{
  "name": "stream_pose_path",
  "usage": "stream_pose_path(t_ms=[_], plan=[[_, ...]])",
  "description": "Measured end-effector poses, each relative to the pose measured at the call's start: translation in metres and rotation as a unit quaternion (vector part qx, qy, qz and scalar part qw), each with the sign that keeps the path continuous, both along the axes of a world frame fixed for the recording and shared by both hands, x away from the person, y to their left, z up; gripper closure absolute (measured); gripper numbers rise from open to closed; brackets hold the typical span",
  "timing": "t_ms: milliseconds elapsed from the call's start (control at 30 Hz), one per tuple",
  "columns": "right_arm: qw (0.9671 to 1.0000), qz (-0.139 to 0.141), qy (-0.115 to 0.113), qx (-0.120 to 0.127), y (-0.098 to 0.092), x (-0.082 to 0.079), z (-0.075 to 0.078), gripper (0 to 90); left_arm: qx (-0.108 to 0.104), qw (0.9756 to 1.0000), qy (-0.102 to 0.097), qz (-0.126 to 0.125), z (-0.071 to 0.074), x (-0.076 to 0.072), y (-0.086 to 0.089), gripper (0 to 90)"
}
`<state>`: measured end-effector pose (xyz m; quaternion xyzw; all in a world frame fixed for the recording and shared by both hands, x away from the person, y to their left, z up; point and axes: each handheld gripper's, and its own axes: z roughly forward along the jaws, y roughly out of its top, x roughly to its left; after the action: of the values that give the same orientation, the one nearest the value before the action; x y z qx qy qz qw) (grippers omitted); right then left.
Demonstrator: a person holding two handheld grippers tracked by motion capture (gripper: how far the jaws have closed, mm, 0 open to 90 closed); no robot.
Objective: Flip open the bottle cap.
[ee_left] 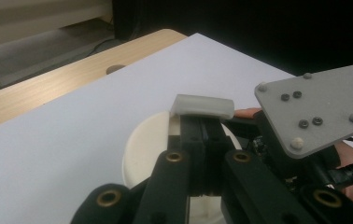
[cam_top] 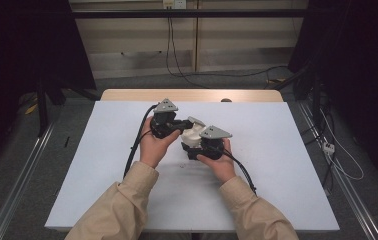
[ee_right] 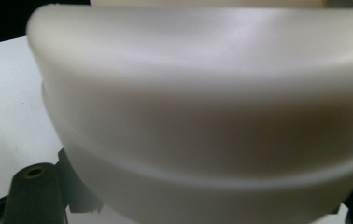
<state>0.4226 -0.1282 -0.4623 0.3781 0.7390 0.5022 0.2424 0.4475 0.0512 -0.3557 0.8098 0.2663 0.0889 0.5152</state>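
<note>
The cream-white round plastic container sits mid-table between both grippers. Left gripper is pinched shut on its small translucent flap; right gripper hugs the body, grip unclear.

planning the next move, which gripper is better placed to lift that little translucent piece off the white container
Left, probably. The left gripper has its fingers closed on the translucent piece above the white container. The right gripper sits low against the container's side, better placed to steady it.
</note>
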Motion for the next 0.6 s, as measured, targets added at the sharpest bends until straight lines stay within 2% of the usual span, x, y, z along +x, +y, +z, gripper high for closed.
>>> stream_pose_path(t_ms=[600], plan=[[1.0000,0.000,0.000,0.000,0.0001,0.0000,0.0000,18.6,0.006,1.0000,-0.006,-0.004,0.0088,0.0053,-0.0088,90.0]])
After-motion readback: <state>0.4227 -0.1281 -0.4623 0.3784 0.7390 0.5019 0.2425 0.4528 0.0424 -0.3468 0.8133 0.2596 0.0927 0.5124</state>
